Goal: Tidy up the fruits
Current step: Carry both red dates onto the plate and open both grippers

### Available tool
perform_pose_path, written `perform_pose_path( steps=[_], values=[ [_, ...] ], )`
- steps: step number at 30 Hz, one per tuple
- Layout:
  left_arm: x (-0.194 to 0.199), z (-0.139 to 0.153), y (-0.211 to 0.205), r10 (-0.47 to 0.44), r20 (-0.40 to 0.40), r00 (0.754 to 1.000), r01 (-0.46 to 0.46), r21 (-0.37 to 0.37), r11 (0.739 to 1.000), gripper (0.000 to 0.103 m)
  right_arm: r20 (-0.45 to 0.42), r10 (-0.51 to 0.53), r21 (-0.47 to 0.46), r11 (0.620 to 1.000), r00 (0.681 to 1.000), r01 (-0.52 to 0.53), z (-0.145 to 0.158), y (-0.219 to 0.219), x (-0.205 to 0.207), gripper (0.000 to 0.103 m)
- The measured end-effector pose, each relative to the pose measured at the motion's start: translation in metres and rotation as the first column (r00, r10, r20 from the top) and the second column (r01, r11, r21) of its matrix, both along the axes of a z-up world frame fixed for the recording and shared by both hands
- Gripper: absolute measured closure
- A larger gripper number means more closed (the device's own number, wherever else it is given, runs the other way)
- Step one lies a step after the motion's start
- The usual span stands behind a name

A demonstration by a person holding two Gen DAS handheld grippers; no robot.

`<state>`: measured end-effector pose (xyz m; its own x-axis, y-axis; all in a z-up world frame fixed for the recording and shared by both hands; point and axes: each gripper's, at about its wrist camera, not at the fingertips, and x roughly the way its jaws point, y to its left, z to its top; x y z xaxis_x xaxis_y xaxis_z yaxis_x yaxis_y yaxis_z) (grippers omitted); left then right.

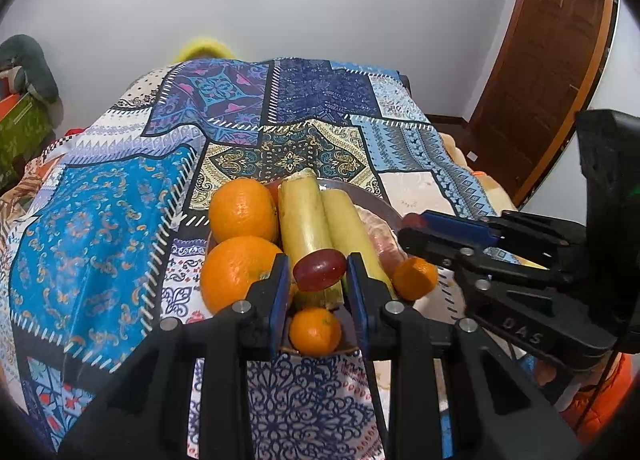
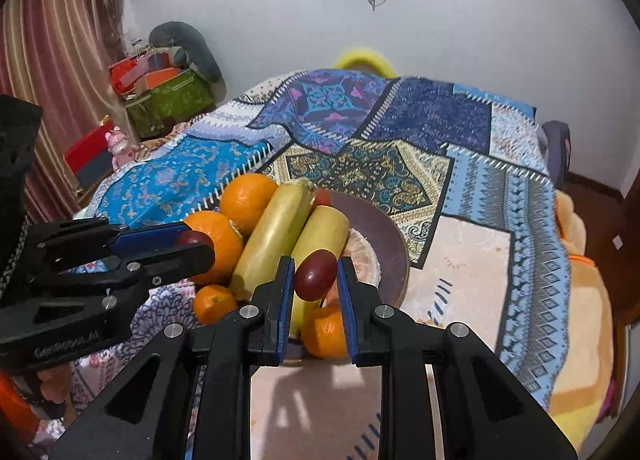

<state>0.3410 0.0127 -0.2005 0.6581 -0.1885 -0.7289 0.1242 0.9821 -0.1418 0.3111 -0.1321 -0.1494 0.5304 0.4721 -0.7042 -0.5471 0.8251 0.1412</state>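
Both tongs are clamped on red grapes: the left tongs (image 1: 319,272) pinch one grape (image 1: 319,269), the right tongs (image 2: 316,274) another grape (image 2: 315,274). Just beyond their tips sits the brown plate (image 2: 384,232) on the patchwork-covered worktop (image 1: 100,220), bearing sugarcane sticks (image 1: 304,220), oranges (image 1: 242,210) and small tangerines (image 1: 315,331).

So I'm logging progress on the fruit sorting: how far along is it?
Mostly done: oranges, two pale stalks and small tangerines already sit on the plate. In hand: each tool, left and right, grips a red grape. Left: setting both grapes on the plate.
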Motion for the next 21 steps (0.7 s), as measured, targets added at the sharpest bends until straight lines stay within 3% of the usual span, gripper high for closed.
perform_pose_path(
  steps=[10,12,15,21],
  values=[
    [0.011,-0.018,-0.006,-0.004,-0.025,1.000,0.004,0.022,1.000,0.075,-0.072,0.002,0.004,1.000,0.997,-0.002,-0.023,0.000,0.019,0.083],
    [0.012,-0.020,-0.007,-0.005,-0.031,1.000,0.006,0.024,1.000,0.073,-0.089,0.003,0.015,1.000,0.996,-0.002,-0.025,-0.002,0.021,0.078],
    [0.011,-0.020,-0.008,-0.008,-0.031,0.999,0.008,0.021,1.000,0.069,-0.077,-0.011,0.021,1.000,0.997,0.013,-0.023,-0.005,0.020,0.067],
    [0.004,-0.013,-0.007,0.004,-0.024,1.000,-0.004,0.021,1.000,0.067,-0.043,-0.023,0.032,0.999,0.999,0.024,-0.010,-0.012,0.015,0.067]
  ],
)
